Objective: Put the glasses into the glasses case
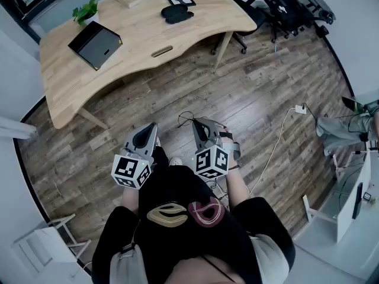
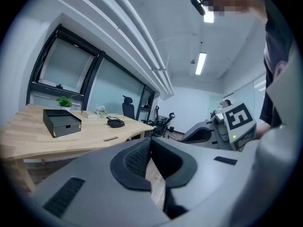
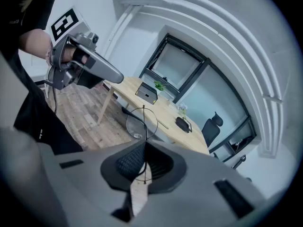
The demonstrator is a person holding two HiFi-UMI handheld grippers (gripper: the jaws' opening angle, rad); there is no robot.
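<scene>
Right gripper [image 3: 144, 148] jaws clamp the glasses [image 3: 142, 122]; left gripper [image 2: 150, 145] jaws pressed together, empty.

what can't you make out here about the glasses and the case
- glasses: the right gripper view shows one thin round rim beyond the right gripper; its jaws hide the rest. The head view shows only a faint wire.
- glasses case: far off on the desk in the head view, too small to tell open from closed.
- person's legs: the rest is cut off by the head view's right edge.
</scene>
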